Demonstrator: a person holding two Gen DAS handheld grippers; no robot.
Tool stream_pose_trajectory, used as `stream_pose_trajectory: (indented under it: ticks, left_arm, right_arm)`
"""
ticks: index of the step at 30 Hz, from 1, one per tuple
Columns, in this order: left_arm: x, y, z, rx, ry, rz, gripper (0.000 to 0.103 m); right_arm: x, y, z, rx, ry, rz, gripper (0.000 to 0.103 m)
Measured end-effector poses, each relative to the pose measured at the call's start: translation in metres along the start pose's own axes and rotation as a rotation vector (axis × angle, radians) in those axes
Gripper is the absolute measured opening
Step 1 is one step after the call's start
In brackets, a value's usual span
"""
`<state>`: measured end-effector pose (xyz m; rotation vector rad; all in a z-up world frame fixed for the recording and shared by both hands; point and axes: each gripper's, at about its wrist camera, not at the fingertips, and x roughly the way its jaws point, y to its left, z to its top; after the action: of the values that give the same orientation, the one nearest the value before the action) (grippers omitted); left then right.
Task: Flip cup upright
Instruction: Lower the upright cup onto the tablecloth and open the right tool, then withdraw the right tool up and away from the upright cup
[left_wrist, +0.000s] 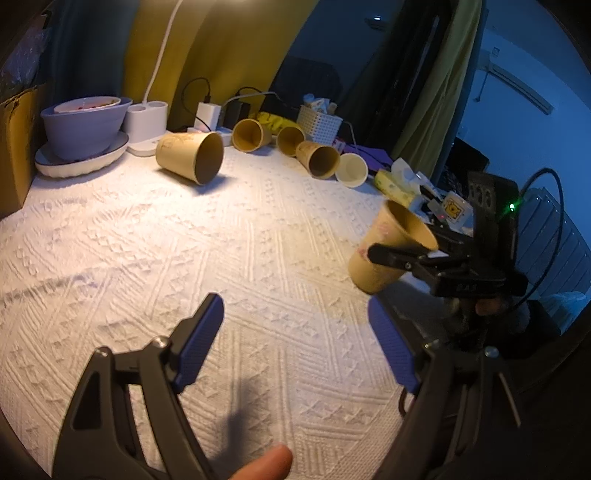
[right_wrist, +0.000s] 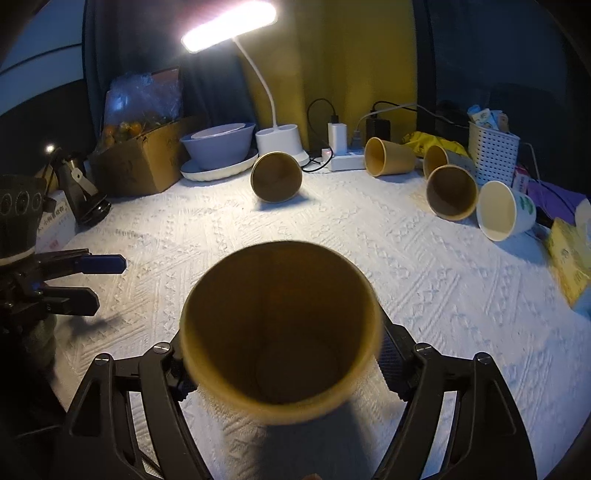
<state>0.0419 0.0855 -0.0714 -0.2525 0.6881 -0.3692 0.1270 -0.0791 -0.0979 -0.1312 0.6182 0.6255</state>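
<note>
1. White textured tablecloth: five more paper cups lying on their sides along the far edge.
2. Tan paper cup: clamped in right gripper, lifted clear of the cloth, mouth tilted upward; setting down upright remains.
3. Left gripper: fingers apart, holding nothing.
4. Pinkish print on cup wall, unreadable.

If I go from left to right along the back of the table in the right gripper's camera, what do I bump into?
Cardboard box → purple bowl → lamp base → white charger → tipped brown cup → white basket.
</note>
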Motion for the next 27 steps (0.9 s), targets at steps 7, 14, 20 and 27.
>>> stream_pose_trajectory:
  ticks: [7, 14, 20, 27]
  left_arm:
    - [0.002, -0.005, 0.000, 0.017, 0.007, 0.033, 0.082]
    - [-0.008, -0.021, 0.001, 0.067, -0.065, 0.108, 0.082]
    - [-0.012, -0.051, 0.009, 0.119, -0.070, 0.105, 0.082]
    - [-0.023, -0.100, 0.021, 0.160, -0.143, 0.060, 0.082]
  right_arm:
    - [-0.013, 0.000, -0.005, 0.014, -0.027, -0.007, 0.080]
    - [-0.036, 0.001, -0.011, 0.046, -0.064, -0.034, 0.089]
    - [-0.064, 0.008, -0.023, 0.080, -0.098, -0.038, 0.090]
    - [-0.105, 0.021, -0.022, 0.108, -0.170, -0.060, 0.090]
